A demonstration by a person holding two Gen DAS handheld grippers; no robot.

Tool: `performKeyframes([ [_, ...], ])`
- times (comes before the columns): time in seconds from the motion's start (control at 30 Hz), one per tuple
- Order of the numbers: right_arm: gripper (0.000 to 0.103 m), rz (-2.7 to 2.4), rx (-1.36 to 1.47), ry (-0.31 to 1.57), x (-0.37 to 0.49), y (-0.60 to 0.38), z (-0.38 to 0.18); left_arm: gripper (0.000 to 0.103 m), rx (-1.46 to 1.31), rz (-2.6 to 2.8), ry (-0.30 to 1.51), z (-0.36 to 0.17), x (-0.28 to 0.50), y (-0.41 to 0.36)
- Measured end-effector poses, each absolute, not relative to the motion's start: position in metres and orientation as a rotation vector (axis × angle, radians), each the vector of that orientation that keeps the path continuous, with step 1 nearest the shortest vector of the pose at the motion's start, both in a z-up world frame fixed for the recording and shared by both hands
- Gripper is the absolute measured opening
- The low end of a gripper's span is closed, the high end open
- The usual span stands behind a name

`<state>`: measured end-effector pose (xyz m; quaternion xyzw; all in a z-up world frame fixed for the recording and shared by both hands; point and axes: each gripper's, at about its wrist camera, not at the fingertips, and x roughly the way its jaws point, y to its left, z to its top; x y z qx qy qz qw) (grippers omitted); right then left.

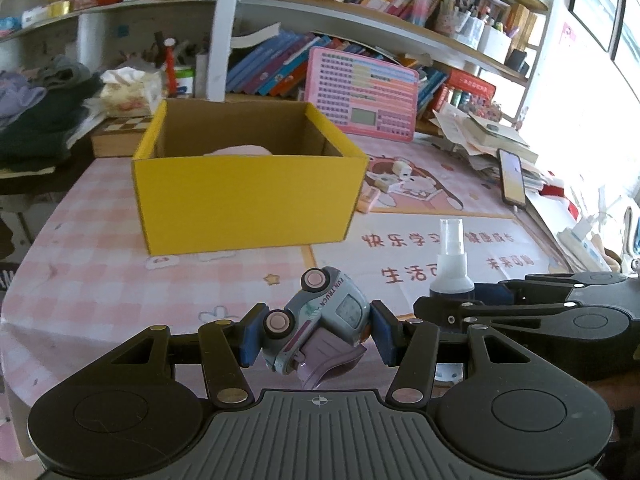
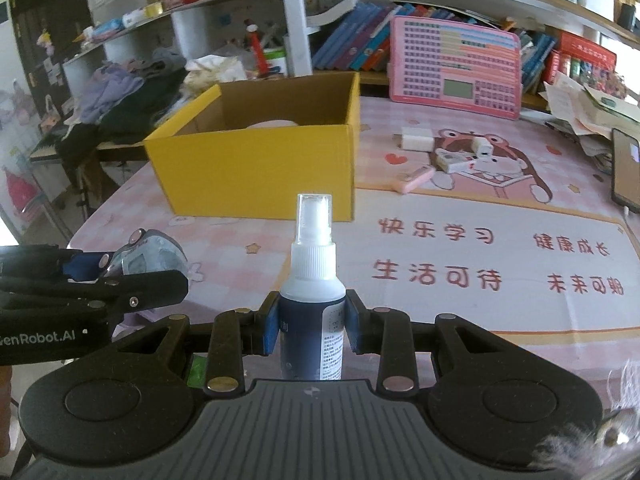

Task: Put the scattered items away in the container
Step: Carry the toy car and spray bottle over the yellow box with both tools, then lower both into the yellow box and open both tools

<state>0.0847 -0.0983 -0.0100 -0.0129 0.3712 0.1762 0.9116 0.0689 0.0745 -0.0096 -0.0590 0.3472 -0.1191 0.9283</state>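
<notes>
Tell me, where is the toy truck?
The toy truck is tipped sideways in the left gripper, in front of the yellow box, left of the spray bottle.

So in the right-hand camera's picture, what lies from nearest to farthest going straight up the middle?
Right gripper shut on the dark blue spray bottle with white cap → open yellow cardboard box → slanted row of blue books on the shelf.

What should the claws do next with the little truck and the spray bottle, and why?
Probably carry both forward over the yellow box and let go. The left claw is shut on the toy truck, tipped on its side, and the right claw is shut on the upright spray bottle. The open-topped box stands just ahead of both.
</notes>
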Motion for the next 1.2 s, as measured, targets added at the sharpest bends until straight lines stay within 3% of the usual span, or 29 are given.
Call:
performKeyframes([
  [0.63, 0.031, 0.484, -0.107, 0.691, 0.105, -0.048, 0.008, 0.053, -0.138, -0.127, 0.629, 0.008, 0.077, 0.117],
  [1.2, 0.031, 0.547, -0.098, 0.549, 0.218, -0.041, 0.061, 0.053, -0.079, -0.094, 0.499, 0.049, 0.178, 0.125],
])
